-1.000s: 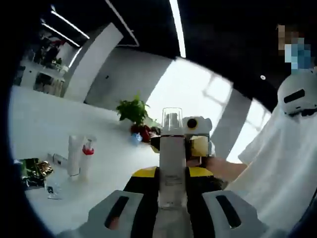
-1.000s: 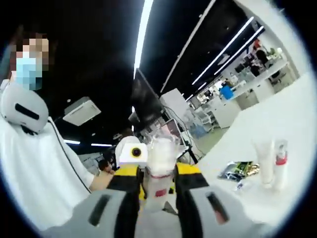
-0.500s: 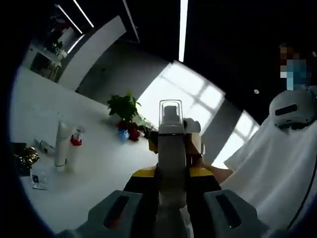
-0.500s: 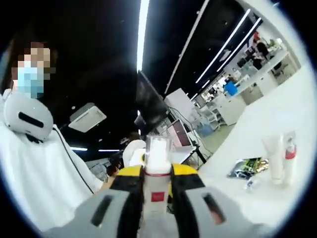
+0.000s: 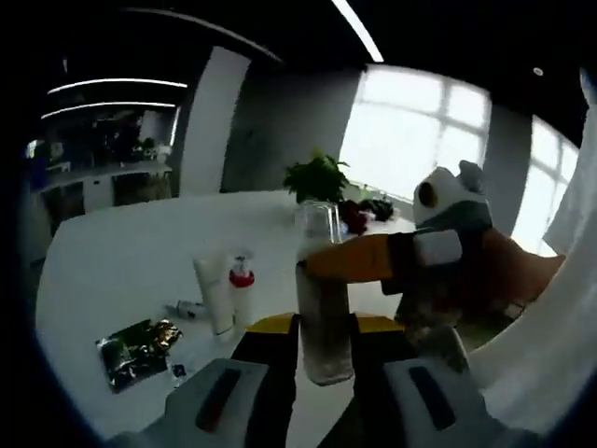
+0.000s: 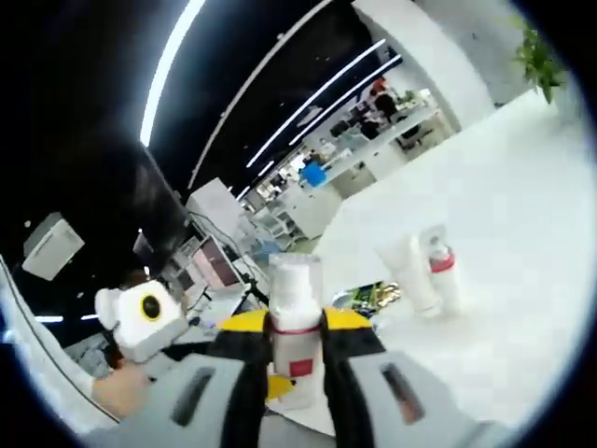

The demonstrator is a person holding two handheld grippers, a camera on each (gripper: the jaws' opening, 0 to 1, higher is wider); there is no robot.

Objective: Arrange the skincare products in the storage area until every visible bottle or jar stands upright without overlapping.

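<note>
In the left gripper view a tall bottle with a clear cap (image 5: 324, 322) stands upright between my left gripper's (image 5: 322, 369) jaws, which are shut on its lower body. My right gripper (image 5: 315, 266) comes in from the right, and its orange jaws meet the same bottle just under the cap. The right gripper view has a white bottle with a clear cap and a red label (image 6: 295, 327) held in my right gripper (image 6: 294, 373). On the white table stand a white tube (image 5: 216, 295) (image 6: 410, 276) and a red-collared bottle (image 5: 242, 289) (image 6: 441, 273), side by side.
A crumpled foil packet (image 5: 140, 339) (image 6: 375, 297) and a small flat item (image 5: 187, 308) lie near the tube. A potted plant (image 5: 317, 177) stands at the table's far side. A hand (image 6: 117, 392) is at the lower left. White table (image 5: 112, 261) spreads around them.
Both views have swung down toward the table. The right gripper was behind the bottle in the left gripper view and now sits to its right. The person is out of frame.
</note>
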